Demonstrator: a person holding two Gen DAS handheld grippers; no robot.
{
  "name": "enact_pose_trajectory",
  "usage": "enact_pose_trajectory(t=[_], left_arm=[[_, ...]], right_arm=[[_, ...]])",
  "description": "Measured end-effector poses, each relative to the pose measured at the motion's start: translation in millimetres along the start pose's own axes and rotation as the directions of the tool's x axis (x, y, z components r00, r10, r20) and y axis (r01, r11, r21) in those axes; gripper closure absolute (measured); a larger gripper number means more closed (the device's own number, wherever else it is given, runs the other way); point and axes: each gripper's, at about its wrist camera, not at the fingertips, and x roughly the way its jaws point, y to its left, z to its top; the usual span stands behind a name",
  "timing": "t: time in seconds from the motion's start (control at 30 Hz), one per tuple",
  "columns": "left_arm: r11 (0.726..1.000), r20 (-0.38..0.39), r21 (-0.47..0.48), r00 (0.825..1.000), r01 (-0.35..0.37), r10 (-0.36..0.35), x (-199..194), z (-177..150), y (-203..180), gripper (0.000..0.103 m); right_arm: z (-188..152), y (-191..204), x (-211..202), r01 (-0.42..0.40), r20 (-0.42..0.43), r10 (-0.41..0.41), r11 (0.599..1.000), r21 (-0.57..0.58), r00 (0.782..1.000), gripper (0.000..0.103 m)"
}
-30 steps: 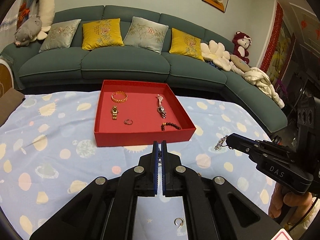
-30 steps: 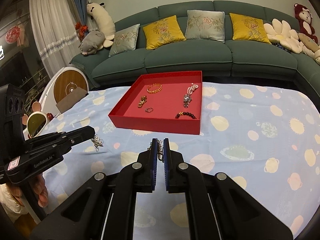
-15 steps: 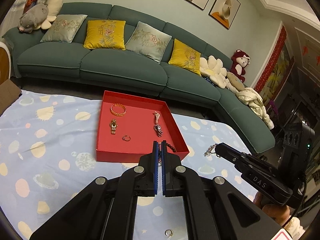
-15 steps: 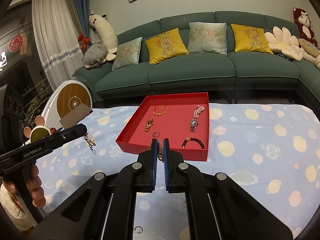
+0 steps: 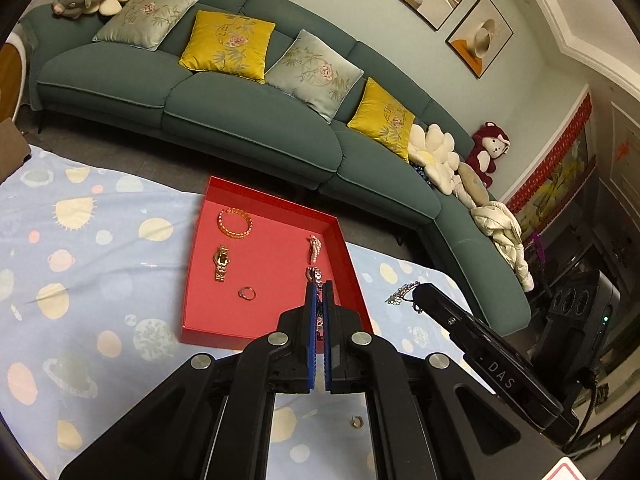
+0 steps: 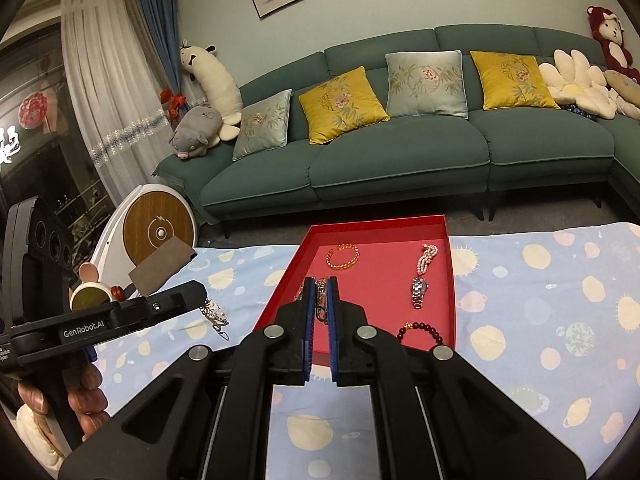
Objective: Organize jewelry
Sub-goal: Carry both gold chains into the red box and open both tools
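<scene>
Left tool (image 5: pixel 319 300), right tool (image 6: pixel 320 296) pinch chain (image 6: pixel 214 314) ends over red tray (image 5: pixel 192 280); sofa (image 6: pixel 400 152) behind.

Teal sectional sofa (image 6: pixel 400 156) with yellow cushions (image 6: pixel 342 104), pale blue wall (image 5: pixel 360 12), framed pictures (image 5: pixel 480 36), sheer curtain (image 6: pixel 108 92)

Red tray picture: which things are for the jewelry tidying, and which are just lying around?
For the job: red tray, gold bracelet, gold watch, ring, pearl bracelet, silver watch, bead bracelet, loose ring on the cloth, left gripper shut on left chain, right gripper shut on right chain.

Just lying about: sofa, cushions, plush pig, wall pictures.
</scene>
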Motion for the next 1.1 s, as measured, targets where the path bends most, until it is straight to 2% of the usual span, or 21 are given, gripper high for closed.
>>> enact_pose_trajectory(t=[0.4, 0.5, 0.67, 0.83, 1.0, 1.1], left_arm=[[0.996, 0.004, 0.047, 0.997, -0.077, 0.077, 54.5, 27.2, 6.7, 0.102], [0.996, -0.018, 0.039, 0.997, -0.075, 0.076, 68.9, 27.2, 10.5, 0.102], [0.997, -0.054, -0.001, 0.996, -0.076, 0.075, 92.6, 29.8, 21.4, 0.102], [0.994, -0.065, -0.021, 0.992, -0.111, 0.109, 113.6, 28.7, 32.0, 0.102], [0.989, -0.076, 0.032, 0.986, -0.143, 0.145, 128.1, 24.0, 30.2, 0.102], [0.991, -0.073, 0.052, 0.989, -0.124, 0.128, 136.2, 28.5, 27.5, 0.101]], right_arm=[[16.4, -22.4, 51.6, 0.03, -0.052, -0.028, 0.999, 0.035, 0.998, 0.098], [19.6, -25.9, 68.3, 0.045, -0.07, -0.044, 0.999, 0.012, 0.997, 0.098], [15.0, -39.2, 98.7, 0.031, -0.124, -0.024, 0.998, 0.055, 0.992, 0.098], [10.4, -44.8, 118.3, 0.049, -0.148, -0.043, 0.998, 0.038, 0.988, 0.097], [5.4, -55.8, 131.2, 0.049, -0.154, -0.039, 0.997, 0.065, 0.987, 0.092], [5.8, -60.1, 129.4, 0.062, -0.145, -0.051, 0.996, 0.068, 0.988, 0.079]])
